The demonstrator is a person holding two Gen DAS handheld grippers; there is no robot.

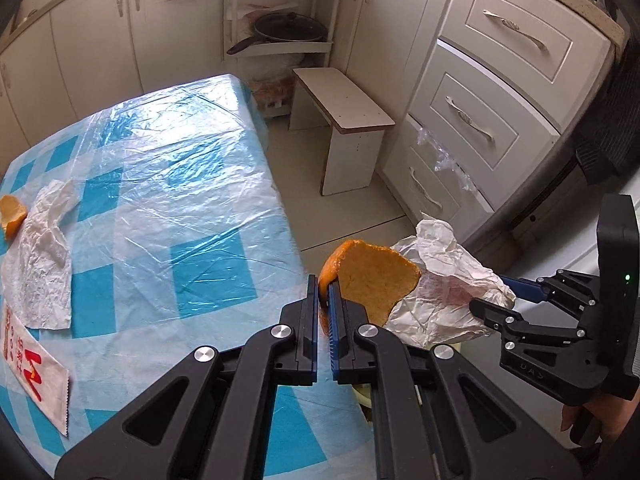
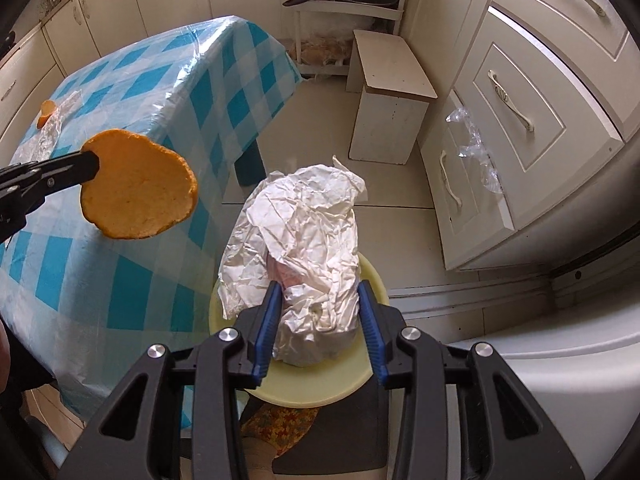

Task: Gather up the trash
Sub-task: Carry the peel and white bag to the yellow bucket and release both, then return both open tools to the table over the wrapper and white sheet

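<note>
Peel (image 1: pixel 372 280) from an orange sat pinched tight in the left gripper (image 1: pixel 324 308), held out past the desk (image 1: pixel 160 160) edge, likely so it could drop into the bin. The right gripper (image 2: pixel 318 320) had its fingers partway apart around a crumpled white paper (image 2: pixel 304 232), which filled the gap between them. I judged the paper was held right over the pale yellow bin (image 2: pixel 320 384) so it would fall inside.

More trash was left on the desk: 1 more bit of peel (image 1: pixel 12 212), a flat crinkled paper (image 1: pixel 44 248) just beside it, and a wrapper with red letters (image 1: pixel 36 376) near the edge.

The desk wore a blue and white check cloth under clear plastic. Around it were cream cupboards, drawers (image 1: pixel 516 36), a small white stool (image 1: pixel 348 104), and a pan (image 1: pixel 288 28) on a shelf.
</note>
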